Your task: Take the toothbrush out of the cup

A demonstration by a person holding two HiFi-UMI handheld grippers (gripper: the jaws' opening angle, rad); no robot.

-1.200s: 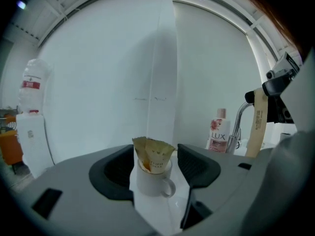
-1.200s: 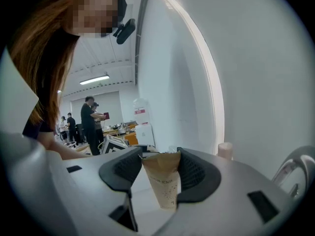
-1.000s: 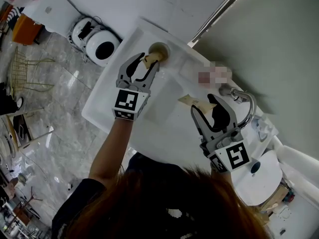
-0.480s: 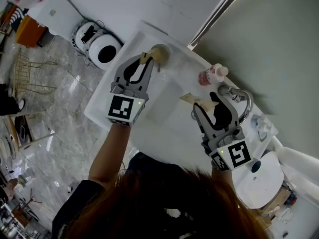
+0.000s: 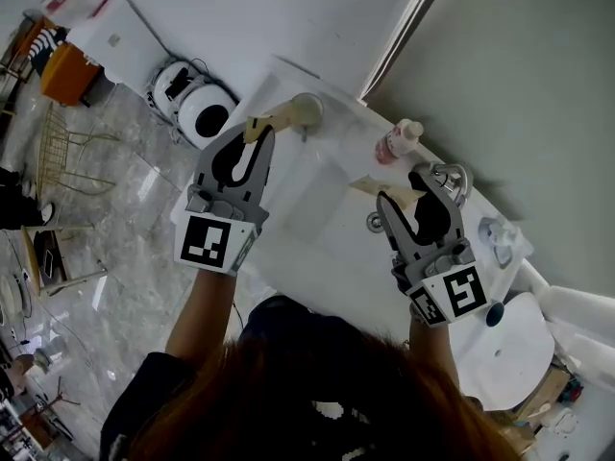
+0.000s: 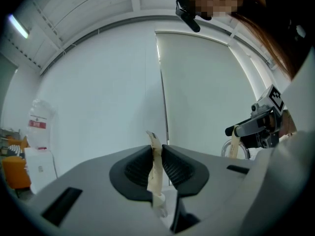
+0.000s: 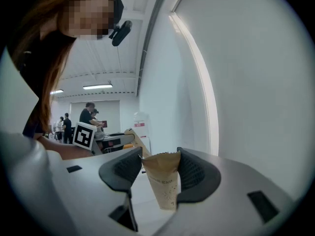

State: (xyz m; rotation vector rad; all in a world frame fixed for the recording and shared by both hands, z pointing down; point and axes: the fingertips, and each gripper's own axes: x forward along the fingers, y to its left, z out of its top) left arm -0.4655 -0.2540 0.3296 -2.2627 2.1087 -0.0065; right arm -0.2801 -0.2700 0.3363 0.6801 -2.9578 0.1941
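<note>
A thin toothbrush in a tan paper wrapper (image 6: 155, 173) stands upright between the jaws of my left gripper (image 6: 157, 149), which have just been closing and now pinch it. In the head view the left gripper (image 5: 258, 131) holds the toothbrush (image 5: 254, 123) just left of the beige cup (image 5: 307, 110) at the basin's far corner; I cannot tell whether its lower end is free of the cup. My right gripper (image 5: 402, 192) is shut on a brown paper packet (image 5: 368, 188) over the basin's right side. The packet (image 7: 165, 181) sits squeezed between the right gripper's (image 7: 161, 161) pads.
The white washbasin (image 5: 317, 200) lies below both grippers. A chrome faucet (image 5: 448, 177) and a pink-labelled bottle (image 5: 394, 144) stand by the wall at the right. A robot vacuum dock (image 5: 197, 104) sits on the marble floor at the left. People stand far off in the right gripper view.
The left gripper shut on the wrapped toothbrush at the cup, then rose and drew back leftward with it. The right gripper rose a little with its packet.
</note>
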